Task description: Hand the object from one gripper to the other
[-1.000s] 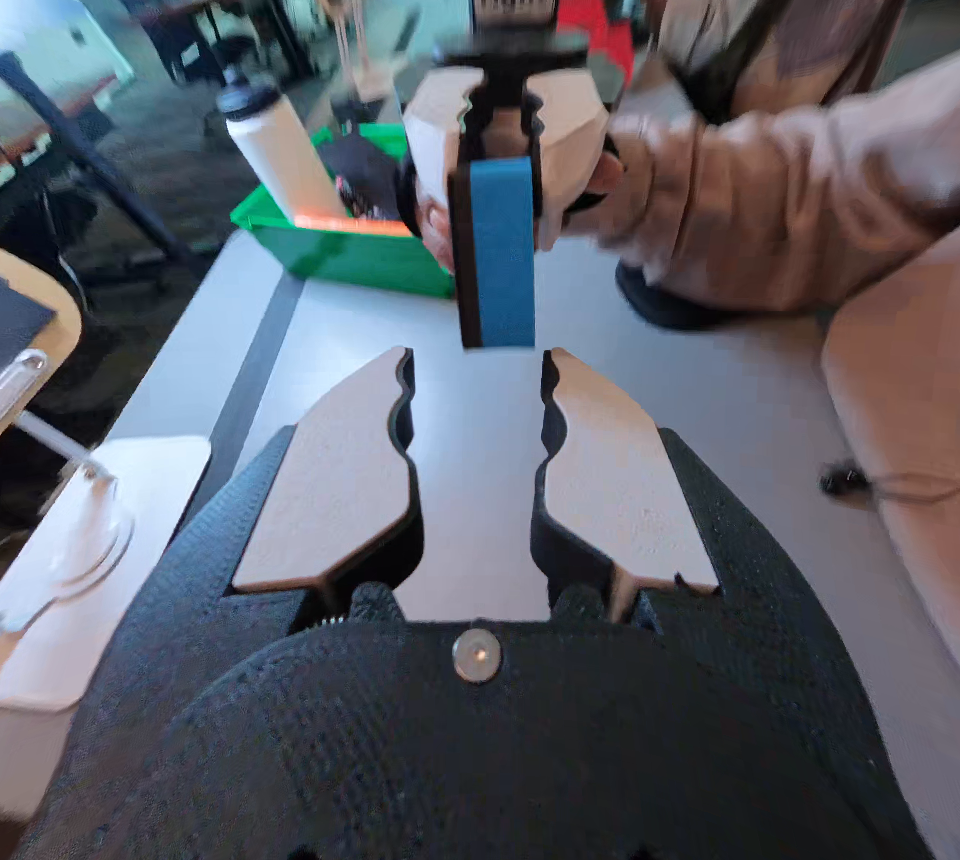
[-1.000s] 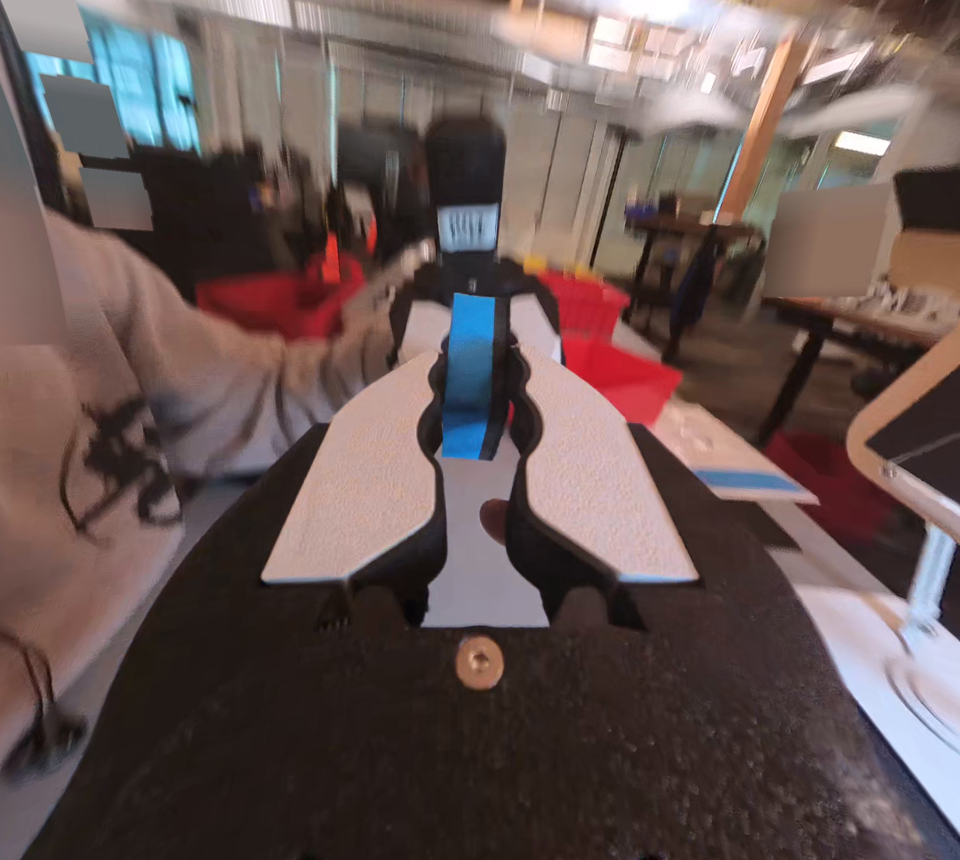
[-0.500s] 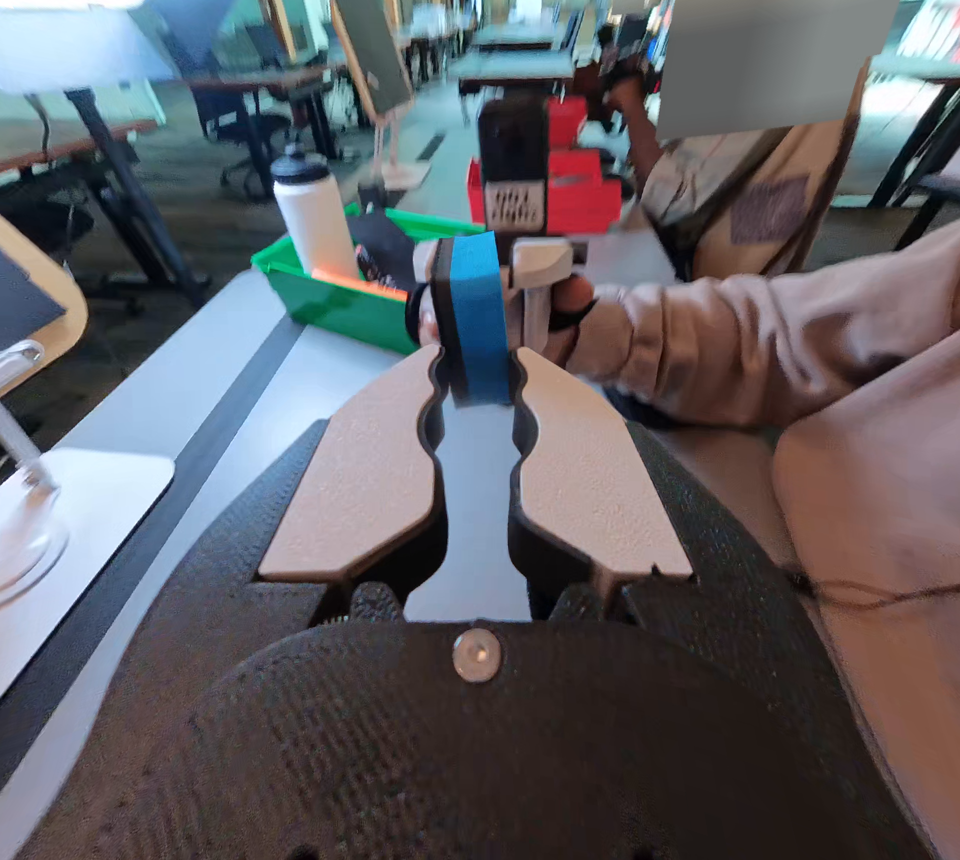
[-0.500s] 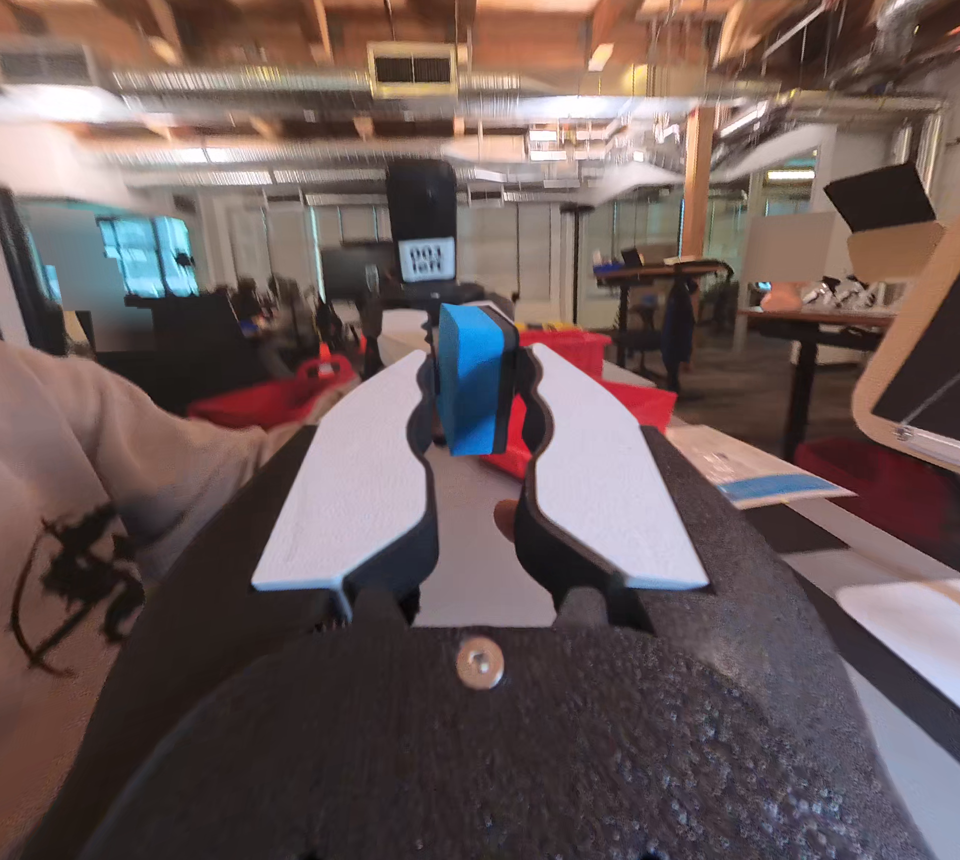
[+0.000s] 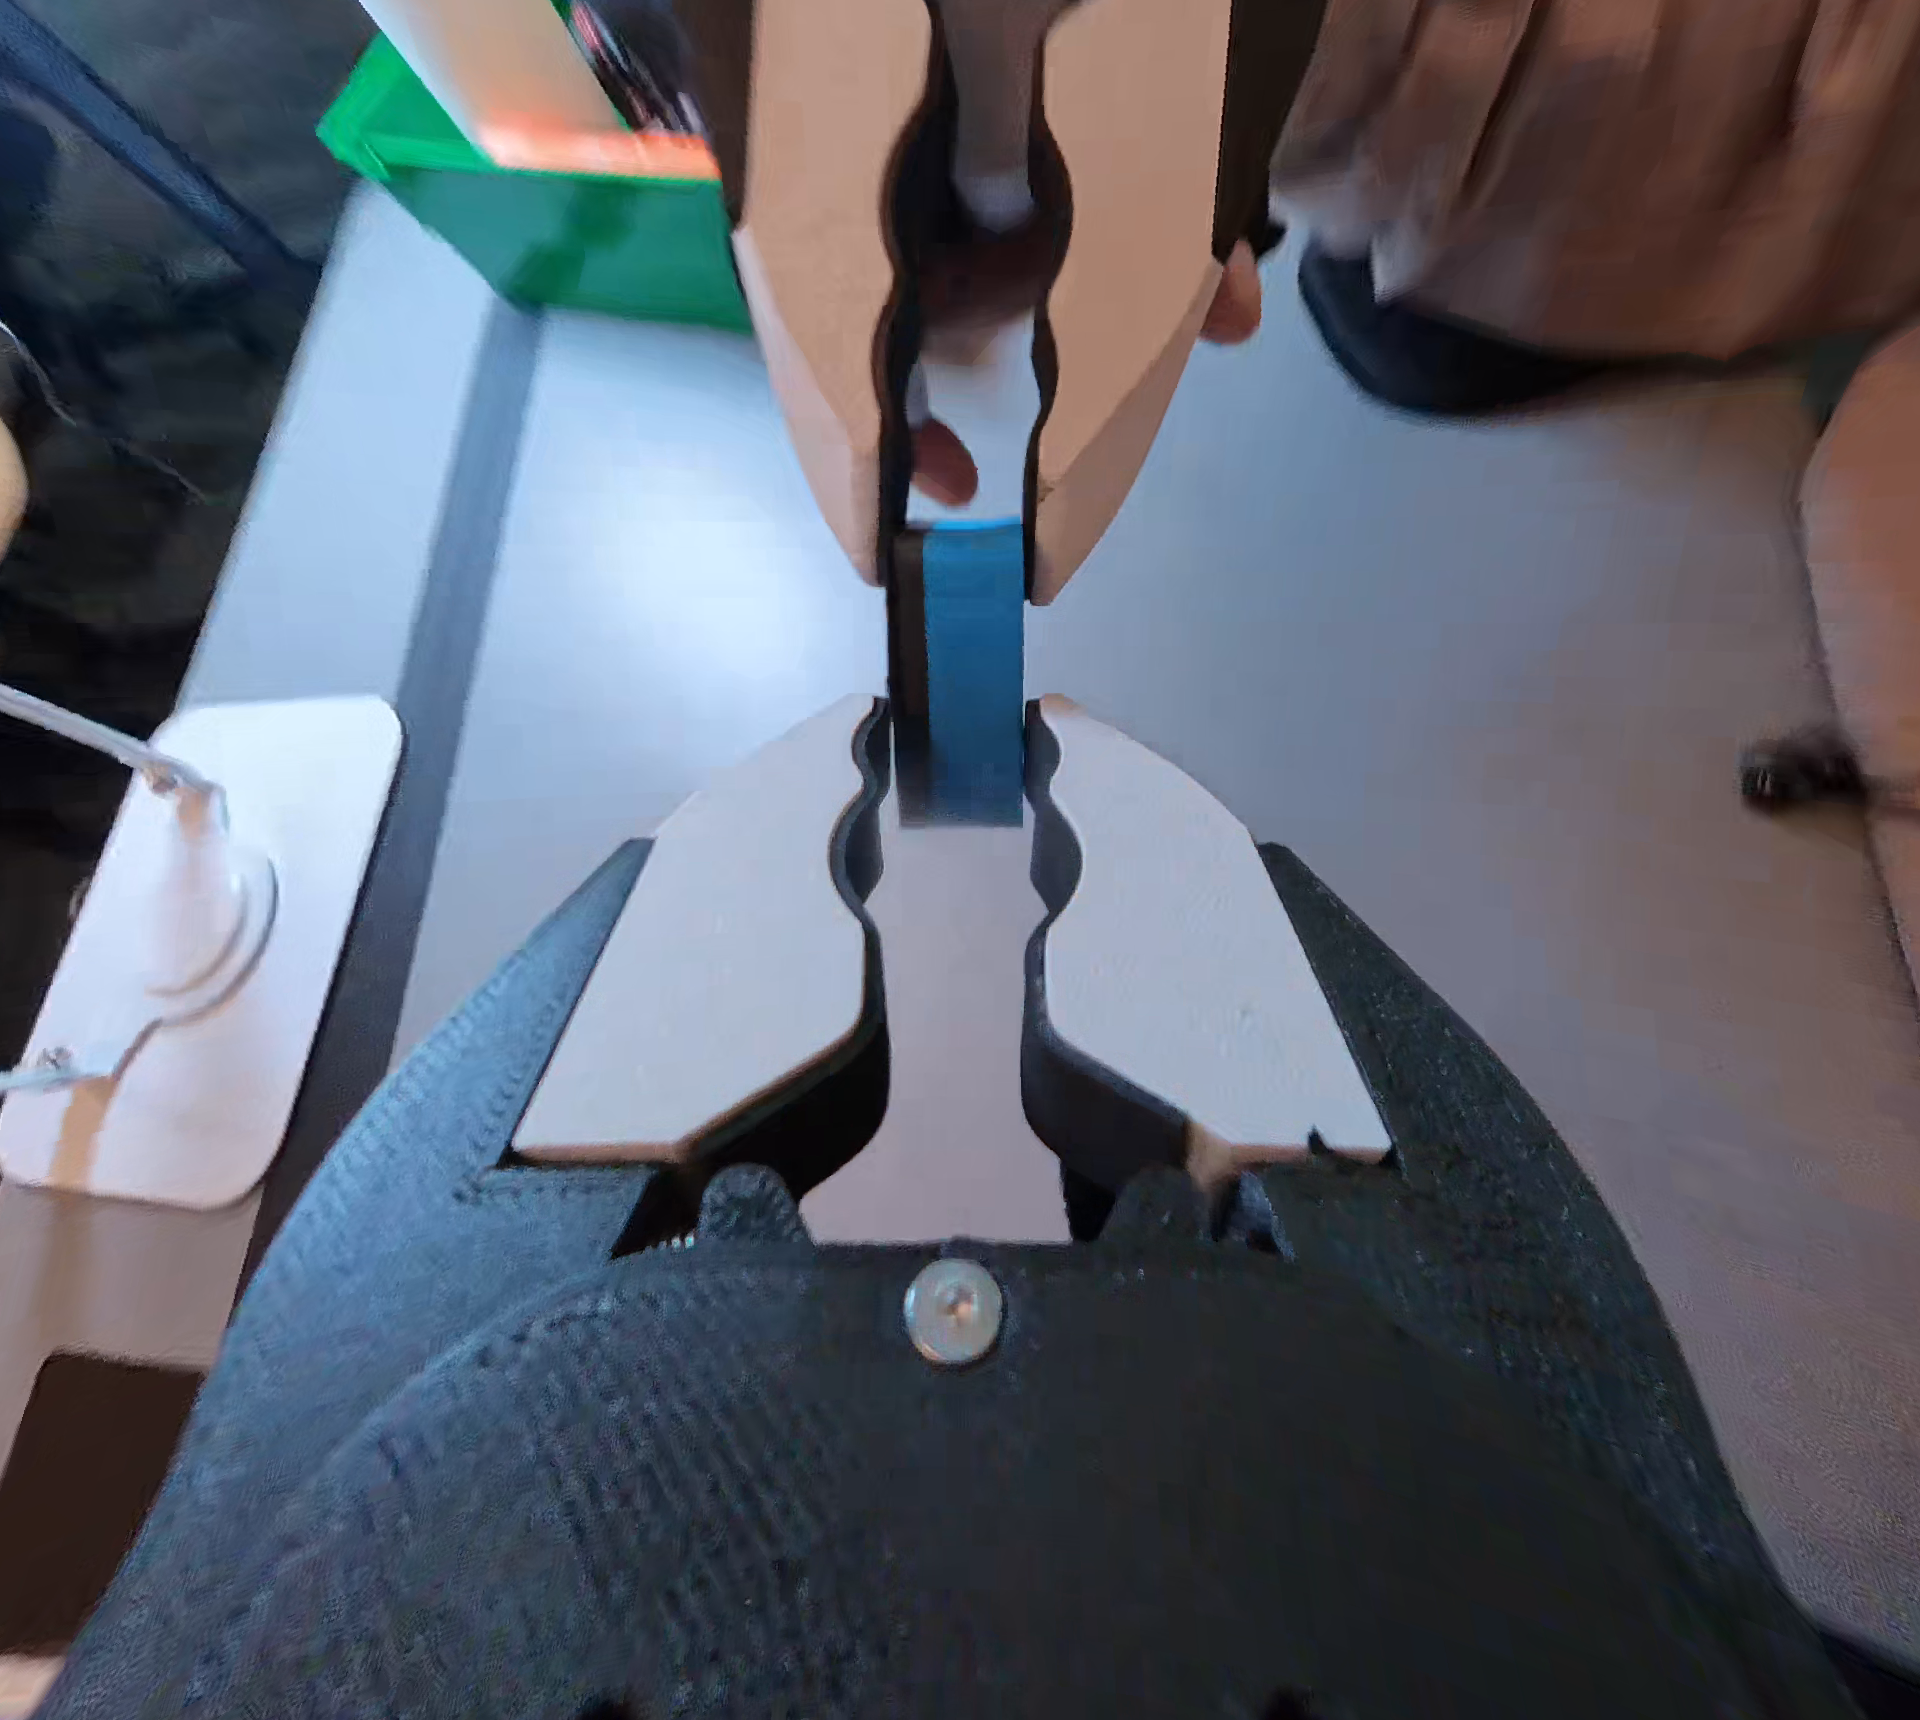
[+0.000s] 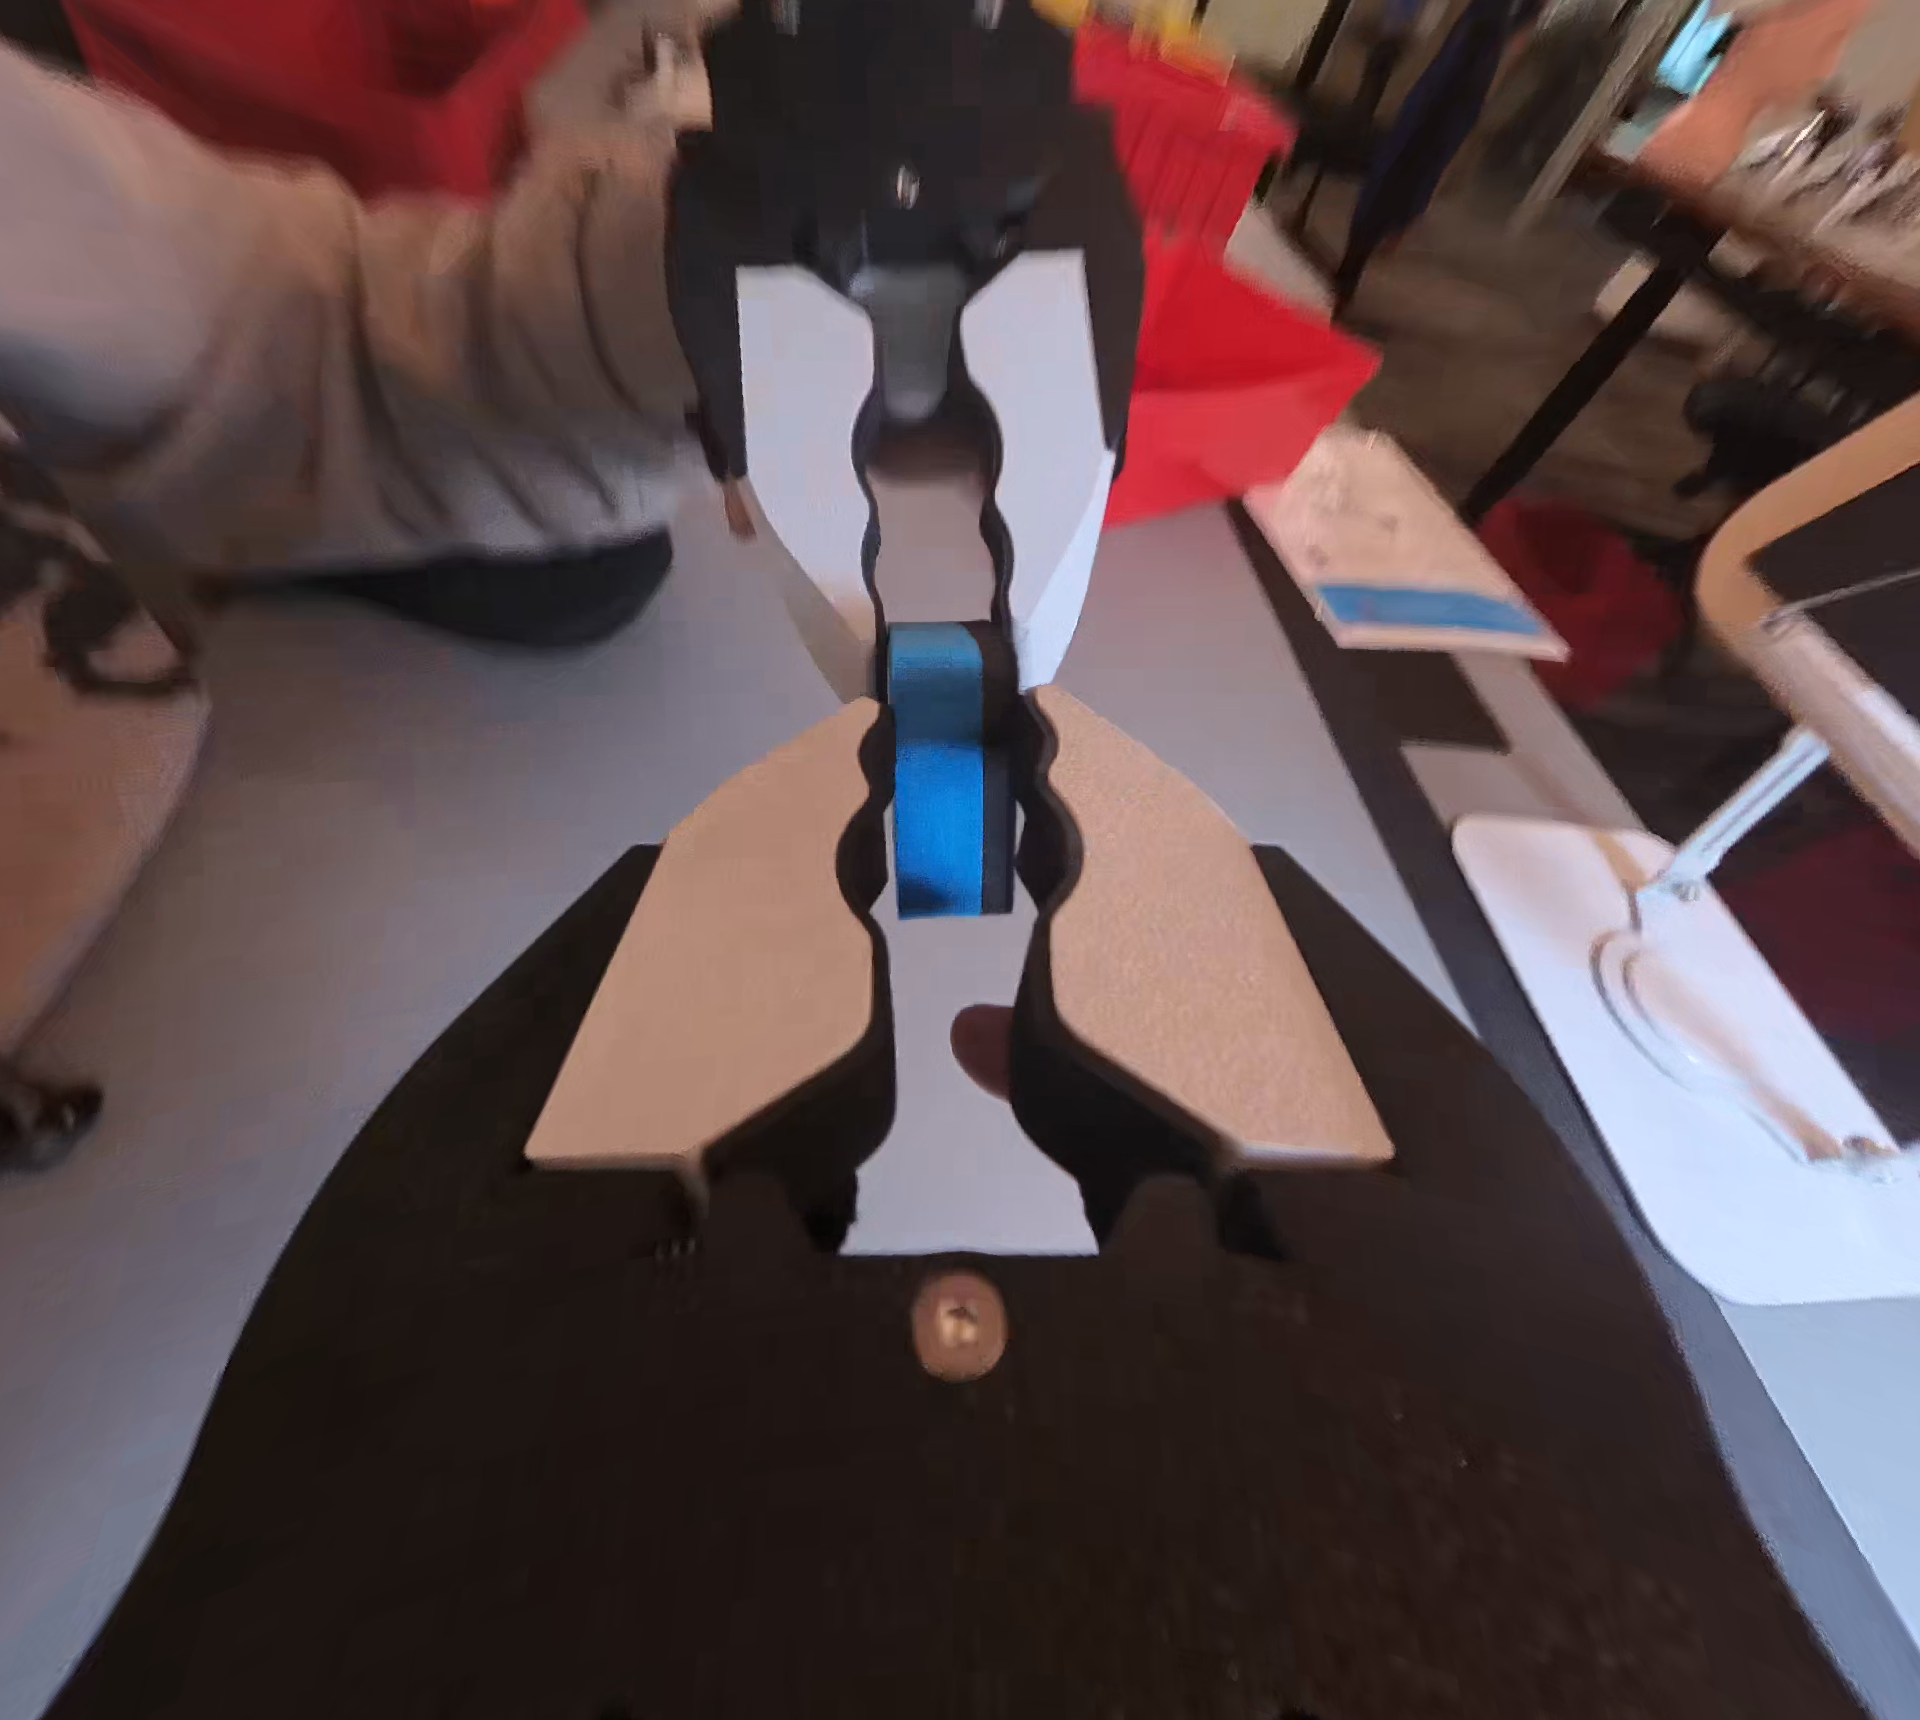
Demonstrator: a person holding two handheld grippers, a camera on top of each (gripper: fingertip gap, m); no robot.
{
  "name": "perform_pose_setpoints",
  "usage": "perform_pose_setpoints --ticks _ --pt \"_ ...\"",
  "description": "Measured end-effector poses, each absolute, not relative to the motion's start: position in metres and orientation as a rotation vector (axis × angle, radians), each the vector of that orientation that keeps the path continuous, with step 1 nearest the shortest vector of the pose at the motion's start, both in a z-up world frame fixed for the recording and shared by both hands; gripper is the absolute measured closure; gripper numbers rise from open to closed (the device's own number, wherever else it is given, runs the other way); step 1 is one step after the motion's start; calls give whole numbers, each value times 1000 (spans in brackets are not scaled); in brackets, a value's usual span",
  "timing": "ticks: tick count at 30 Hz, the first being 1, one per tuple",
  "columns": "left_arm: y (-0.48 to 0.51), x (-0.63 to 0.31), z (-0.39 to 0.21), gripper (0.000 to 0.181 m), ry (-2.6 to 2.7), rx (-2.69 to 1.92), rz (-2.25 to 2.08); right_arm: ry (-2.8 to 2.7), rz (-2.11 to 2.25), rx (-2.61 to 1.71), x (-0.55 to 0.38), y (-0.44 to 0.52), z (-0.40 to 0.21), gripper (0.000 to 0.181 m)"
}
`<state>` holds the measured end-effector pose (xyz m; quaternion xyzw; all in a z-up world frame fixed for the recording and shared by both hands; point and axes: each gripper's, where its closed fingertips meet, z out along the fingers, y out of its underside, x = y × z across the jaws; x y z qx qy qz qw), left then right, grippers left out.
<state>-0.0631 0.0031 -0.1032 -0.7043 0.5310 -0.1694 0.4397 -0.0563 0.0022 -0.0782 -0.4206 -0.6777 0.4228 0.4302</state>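
Now we see both grippers pinching the blue block (image 5: 971,683) above the grey table (image 5: 1455,631): our left gripper (image 5: 956,714) has closed on its near end, and our right gripper (image 6: 951,714) still squeezes it.

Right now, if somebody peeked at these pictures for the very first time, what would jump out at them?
The bright blue block in mid-air above the grey table jumps out first, pinched at both ends between the two grippers meeting tip to tip. The right gripper holds its far end and the left gripper its near end. Next comes the green bin behind, at the table's far left edge.
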Motion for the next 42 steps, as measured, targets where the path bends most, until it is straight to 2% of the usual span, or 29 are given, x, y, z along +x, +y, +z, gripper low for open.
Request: perform_pose_setpoints --ticks 3,6,11,14,19,22,28,33,35,39,40,41,42 --pt "9 -62 -53 145 1089 -1507 -621 -1335 1378 -863 -35 7 -12 160" --pt "5 -56 -22 144 935 -1324 -798 -1040 1653 -714 -11 12 29 160" --pt "-3 -41 -3 140 803 -1179 -962 -825 1869 -655 -17 12 32 160" --pt "-6 -42 0 158 773 -1170 -991 -756 1913 -658 -31 7 23 160" --pt "-1 -56 -5 160 850 -1328 -890 -945 1737 -781 -40 11 12 158" --pt "-1 -67 -16 160 942 -1467 -793 -1189 1487 -854 -42 7 1 140" --pt "-18 -80 -42 160 1154 -1692 -556 -1648 1110 -958 -40 -16 -39 132" --pt "-33 -66 -63 160 1302 -1761 -491 -1783 997 -1012 -51 -26 -66 134" --pt "-37 -59 -70 160 1349 -1769 -489 -1831 973 -989 -55 -31 -76 157" --pt "-29 -55 -46 159 1230 -1631 -540 -1677 1147 -929 -51 -24 -49 158" --pt "-24 -55 -34 154 1166 -1570 -555 -1611 1198 -893 -49 -22 -38 158" --pt "-20 -57 -26 137 1112 -1524 -553 -1504 1274 -838 -45 -20 -22 158" --pt "-17 -57 -19 129 1074 -1483 -575 -1392 1379 -779 -39 -19 -6 158"
